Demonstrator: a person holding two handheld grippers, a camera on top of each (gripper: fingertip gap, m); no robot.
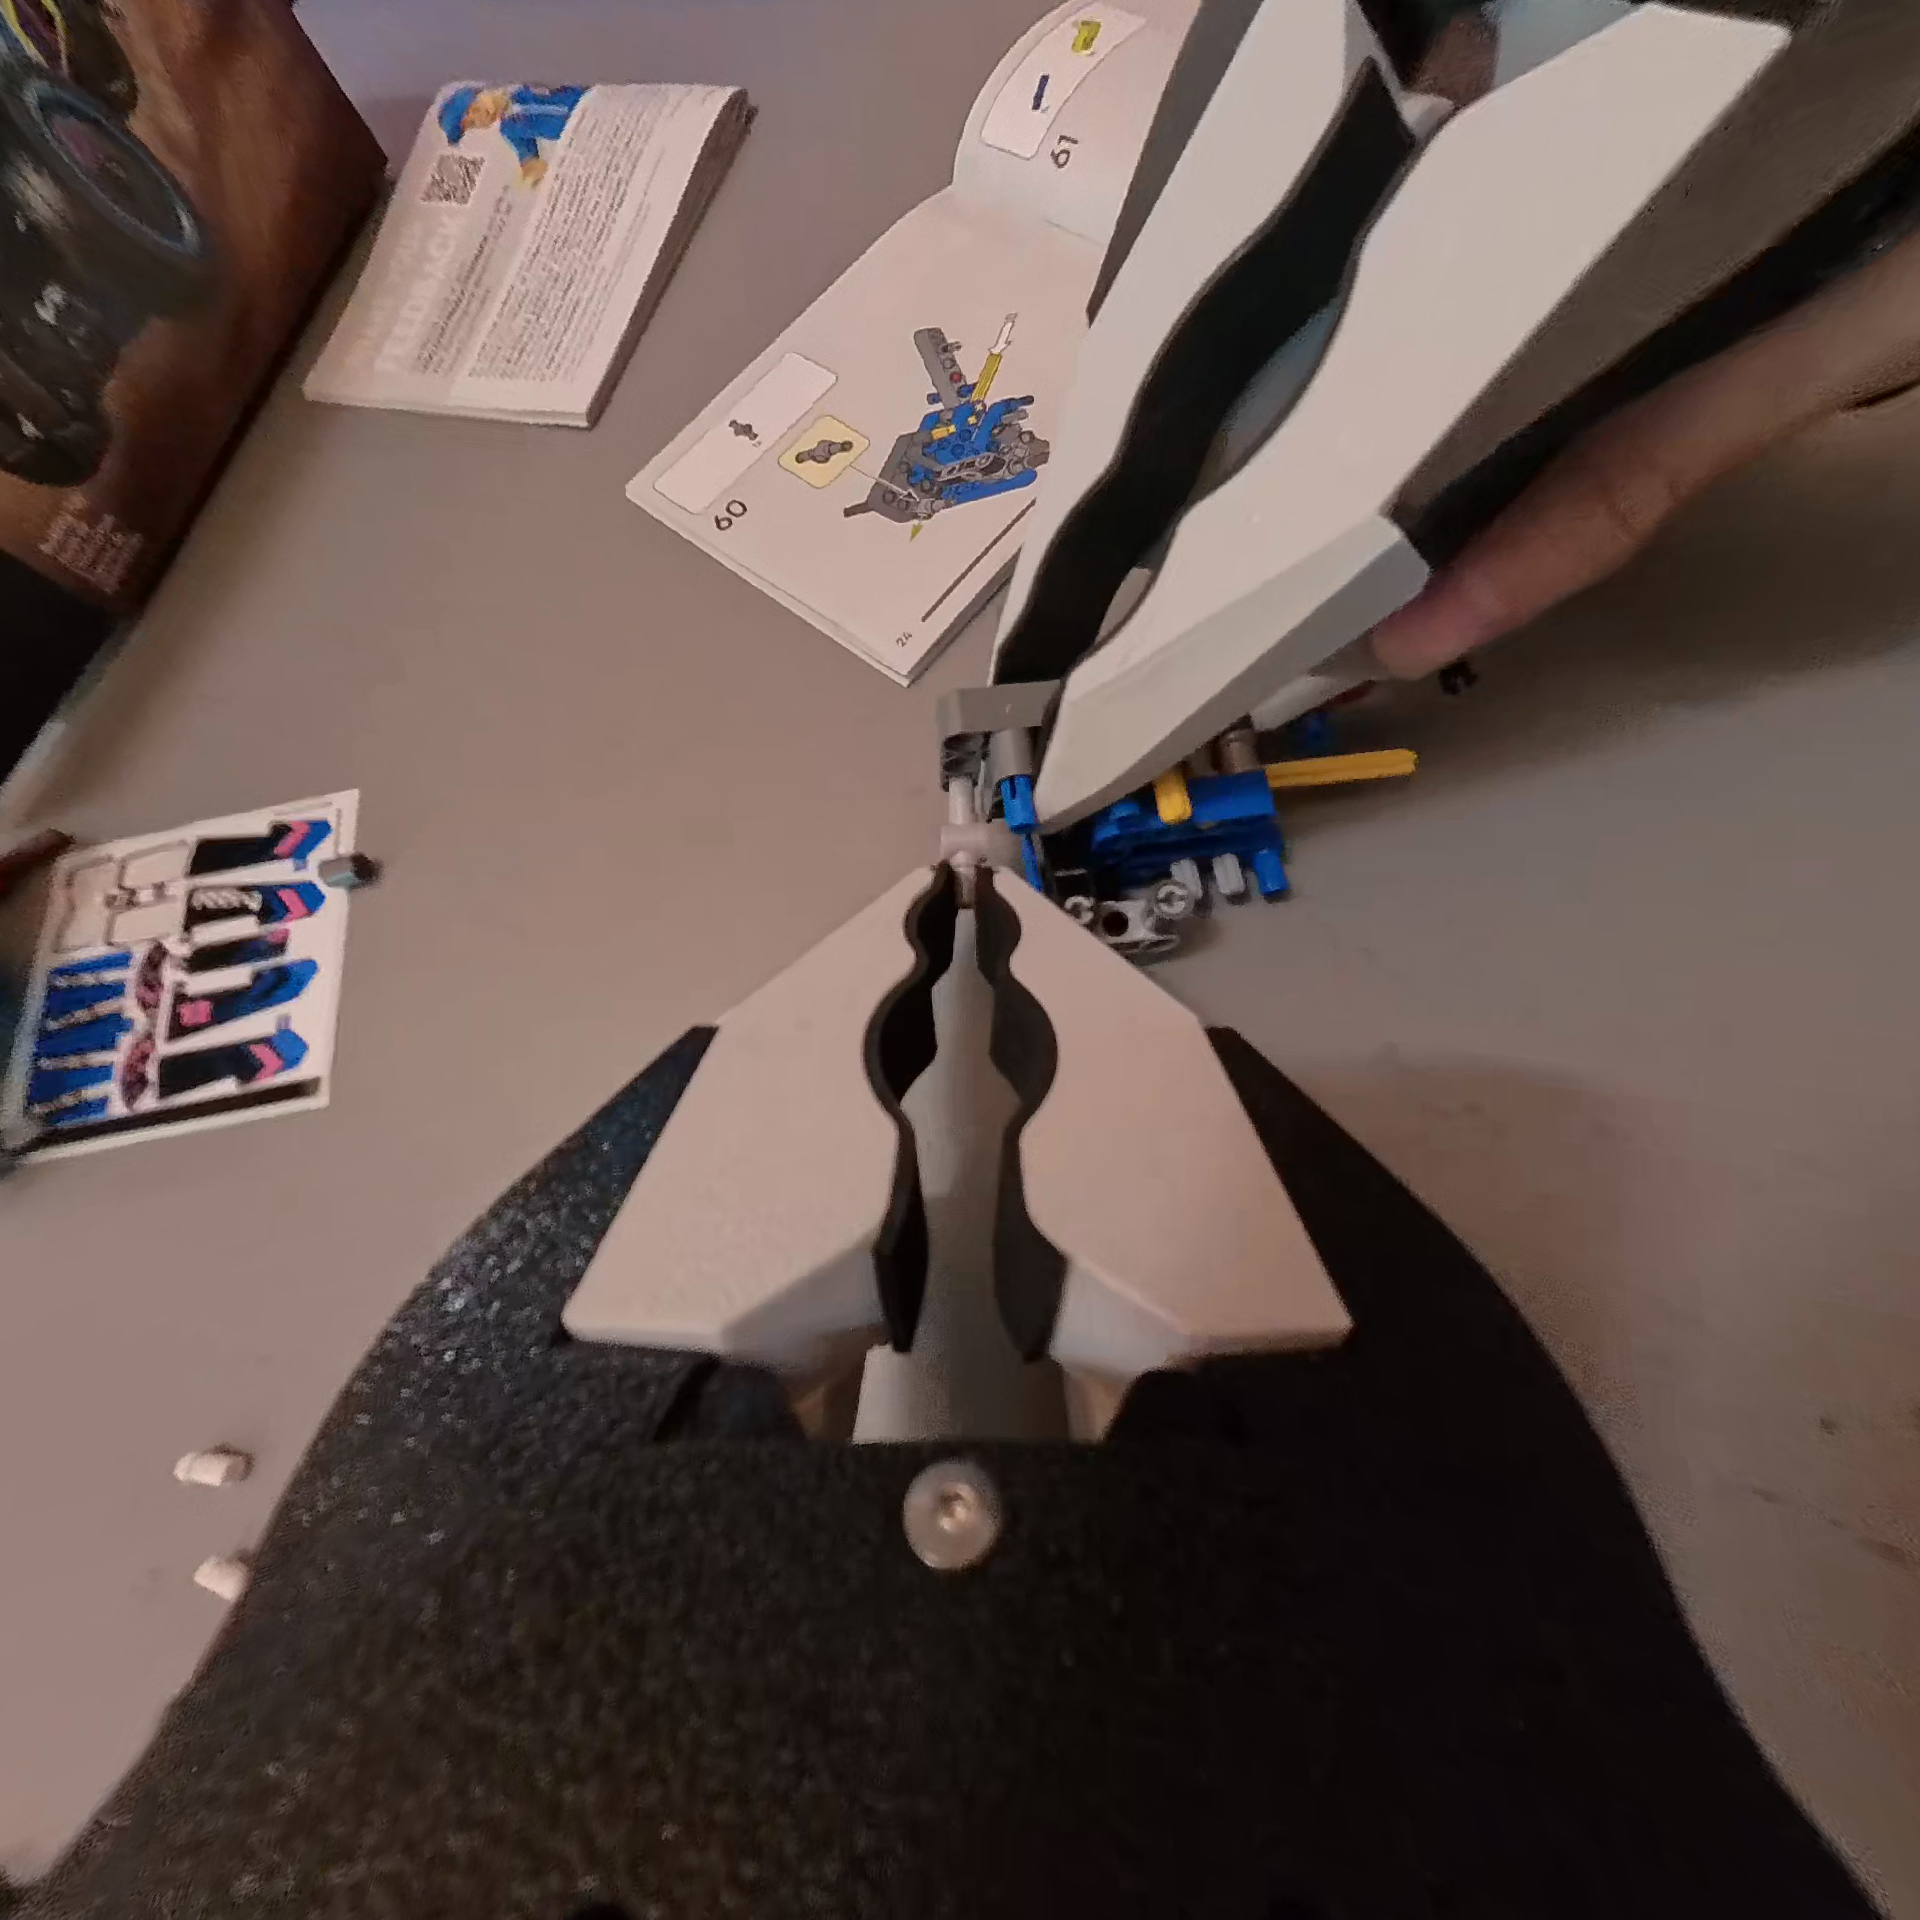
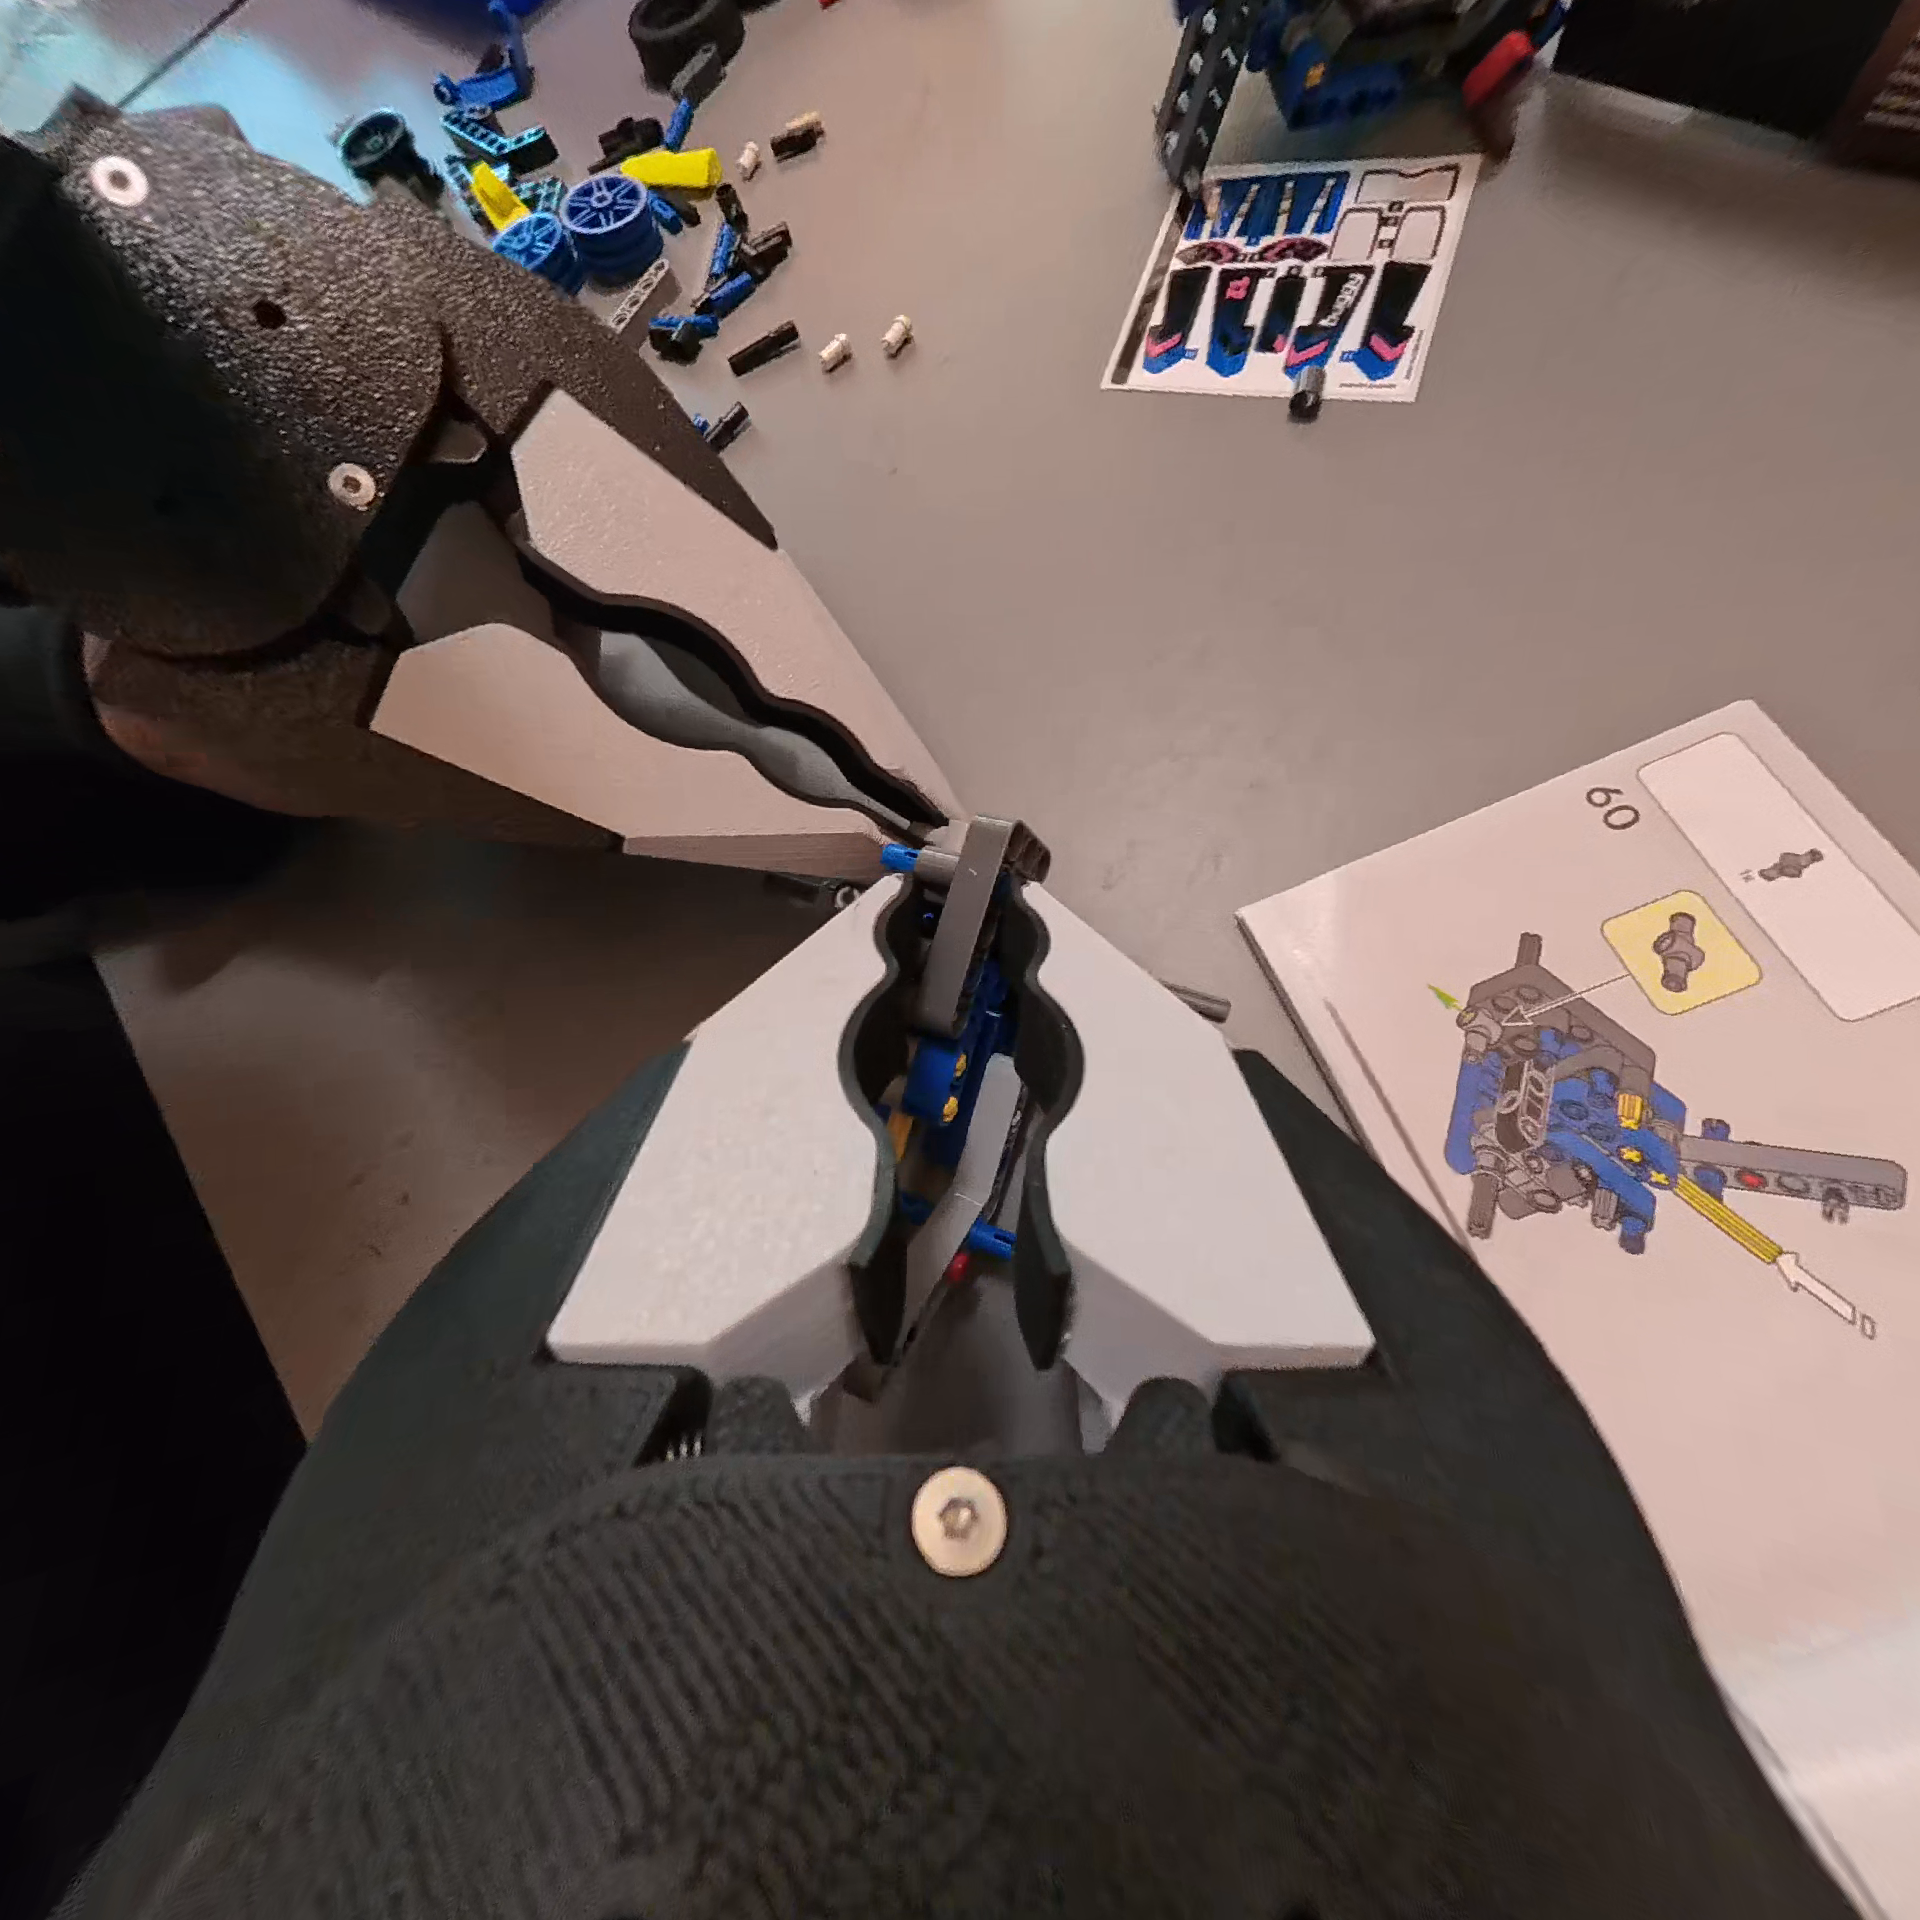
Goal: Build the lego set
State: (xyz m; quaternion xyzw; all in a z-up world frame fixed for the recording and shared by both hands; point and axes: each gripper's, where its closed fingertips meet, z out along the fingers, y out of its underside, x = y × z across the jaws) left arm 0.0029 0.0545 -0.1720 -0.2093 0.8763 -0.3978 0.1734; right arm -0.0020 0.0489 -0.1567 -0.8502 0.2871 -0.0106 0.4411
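A blue and grey lego assembly with a yellow axle sticking out rests low over the grey table. My right gripper is shut on the assembly, which sits between its fingers. In the left wrist view the right gripper comes in from the upper right, with a hand behind it. My left gripper is shut on a small light grey connector and holds it against the near end of the assembly. In the right wrist view the left gripper comes in from the upper left.
An open instruction booklet lies beside the assembly, also in the right wrist view. A second booklet, a sticker sheet, the set's box, loose parts and a part-built model lie around. Less than 4 cm separates the two grippers' tips.
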